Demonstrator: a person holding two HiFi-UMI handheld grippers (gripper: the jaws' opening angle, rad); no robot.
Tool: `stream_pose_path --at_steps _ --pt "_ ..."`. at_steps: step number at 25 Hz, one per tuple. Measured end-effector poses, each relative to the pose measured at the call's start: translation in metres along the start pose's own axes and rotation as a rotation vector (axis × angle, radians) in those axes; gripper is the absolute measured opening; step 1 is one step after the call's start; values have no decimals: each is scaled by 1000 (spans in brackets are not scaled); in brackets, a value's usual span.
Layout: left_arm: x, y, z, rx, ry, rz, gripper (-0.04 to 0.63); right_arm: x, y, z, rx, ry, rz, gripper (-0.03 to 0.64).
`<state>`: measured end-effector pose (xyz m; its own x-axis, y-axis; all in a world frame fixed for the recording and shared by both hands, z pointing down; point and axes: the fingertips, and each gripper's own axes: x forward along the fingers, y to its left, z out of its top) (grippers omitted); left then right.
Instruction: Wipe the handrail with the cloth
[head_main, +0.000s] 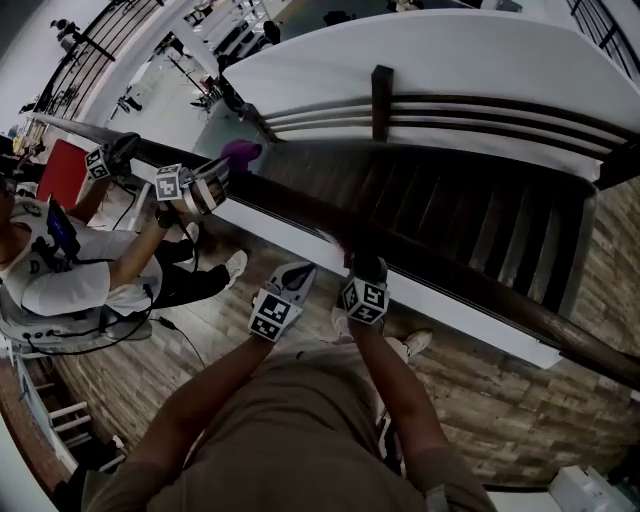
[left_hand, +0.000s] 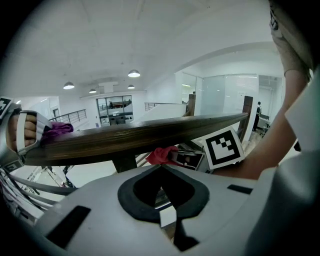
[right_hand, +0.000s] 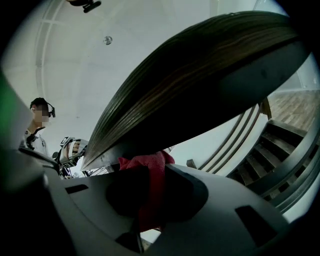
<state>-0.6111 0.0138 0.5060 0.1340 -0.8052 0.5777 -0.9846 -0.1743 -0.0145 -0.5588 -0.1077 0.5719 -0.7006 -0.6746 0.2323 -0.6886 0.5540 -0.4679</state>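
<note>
The dark wooden handrail (head_main: 300, 205) runs from the upper left to the lower right along a white stair wall. My right gripper (head_main: 366, 265) is pressed up against the rail's near side, shut on a red cloth (right_hand: 150, 167). That cloth touches the underside of the handrail (right_hand: 200, 85). My left gripper (head_main: 298, 275) hangs just left of it, below the rail, with its jaws together and nothing between them. In the left gripper view the handrail (left_hand: 140, 135) crosses above, with the red cloth (left_hand: 161, 155) and the right gripper's marker cube (left_hand: 222, 147) under it.
Farther up the rail another person (head_main: 60, 270) holds a gripper (head_main: 195, 185) with a purple cloth (head_main: 240, 152) on the handrail. Dark stair treads (head_main: 470, 210) drop away beyond the rail. Wood-pattern floor (head_main: 470, 400) lies under my feet.
</note>
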Motion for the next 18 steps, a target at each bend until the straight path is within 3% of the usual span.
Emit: stream_pose_path --at_steps 7,18 --pt "17 -28 3 -12 -22 1 15 -18 -43 6 -42 19 3 75" --pt "11 -38 8 -73 -56 13 15 -46 -64 21 -98 54 -9 75"
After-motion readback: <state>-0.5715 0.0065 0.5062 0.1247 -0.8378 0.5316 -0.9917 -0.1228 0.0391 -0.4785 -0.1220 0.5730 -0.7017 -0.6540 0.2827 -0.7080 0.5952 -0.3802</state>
